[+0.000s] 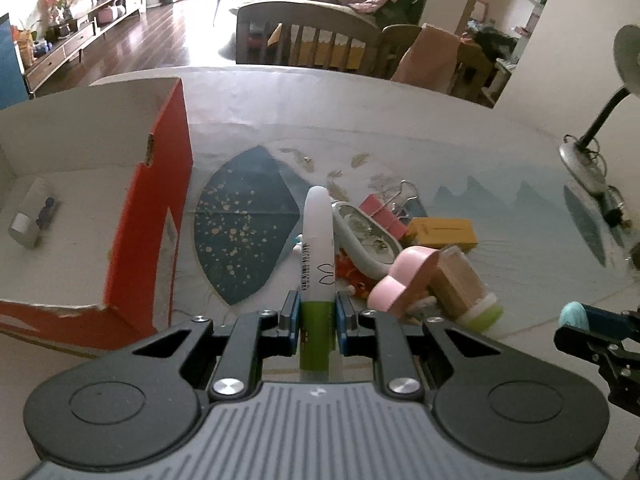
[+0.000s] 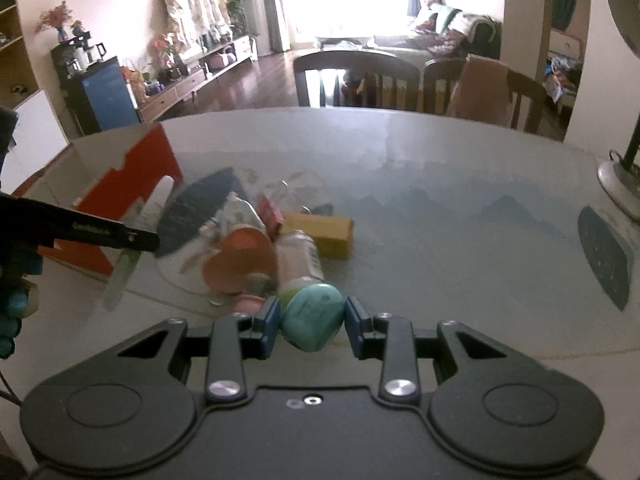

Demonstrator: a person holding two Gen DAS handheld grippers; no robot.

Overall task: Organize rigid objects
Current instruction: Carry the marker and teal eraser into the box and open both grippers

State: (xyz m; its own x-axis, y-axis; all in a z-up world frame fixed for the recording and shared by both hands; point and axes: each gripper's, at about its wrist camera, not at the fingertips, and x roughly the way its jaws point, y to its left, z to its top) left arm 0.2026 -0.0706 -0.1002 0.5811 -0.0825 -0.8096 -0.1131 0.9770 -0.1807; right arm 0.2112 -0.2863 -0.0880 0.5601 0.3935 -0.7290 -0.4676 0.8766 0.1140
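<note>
1. Two grippers: left gripper (image 1: pixel 318 310) pinches one pen (image 1: pixel 317 248); right gripper (image 2: pixel 311 320) clamps one teal egg (image 2: pixel 313 316).
2. One orange box (image 1: pixel 160 216) sits left of the pile.
3. One yellow carton (image 1: pixel 444 232), one pink clip (image 1: pixel 380 212) lie in the pile.

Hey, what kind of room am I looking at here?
Most likely a home's open dining and living area: a dining table with wooden chairs behind it, a sofa by the bright window, and a long low cabinet lined with flowers and ornaments.
</note>
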